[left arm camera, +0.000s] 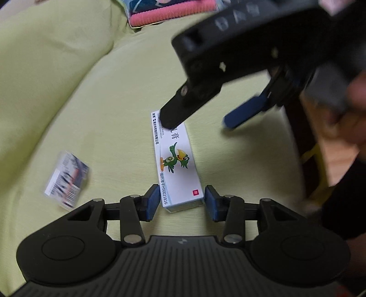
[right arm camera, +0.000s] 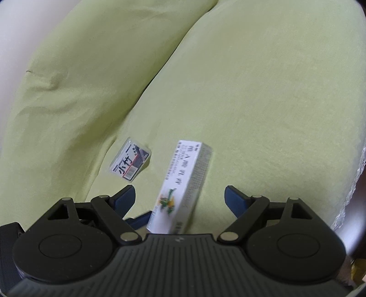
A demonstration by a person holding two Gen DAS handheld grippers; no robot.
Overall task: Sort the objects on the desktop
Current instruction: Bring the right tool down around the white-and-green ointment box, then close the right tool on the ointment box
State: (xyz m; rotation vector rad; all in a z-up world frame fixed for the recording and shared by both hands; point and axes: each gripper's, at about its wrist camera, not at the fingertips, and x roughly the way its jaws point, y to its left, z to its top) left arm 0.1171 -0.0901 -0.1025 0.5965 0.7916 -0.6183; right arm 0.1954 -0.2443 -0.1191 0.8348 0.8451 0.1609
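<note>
A white ointment box [left arm camera: 177, 164] printed with a green bird lies lengthwise on the lime-green cushion [left arm camera: 91, 102]. My left gripper [left arm camera: 182, 202] is shut on its near end, with a blue pad against each side. My right gripper [left arm camera: 201, 121] hangs open over the far end, one black finger covering that corner. In the right wrist view the box [right arm camera: 183, 182] runs between the spread fingers of the right gripper [right arm camera: 179, 194]. A small flat pack [left arm camera: 66, 180] with a barcode rests to the left, also visible as the pack [right arm camera: 130, 163] near a cushion seam.
A pink and patterned cloth item [left arm camera: 169, 11] sits at the far edge of the cushion. A person's hand [left arm camera: 352, 114] holds the right gripper. Dark wooden furniture [left arm camera: 308, 137] borders the cushion on the right, and a lace trim [right arm camera: 350, 194] edges it.
</note>
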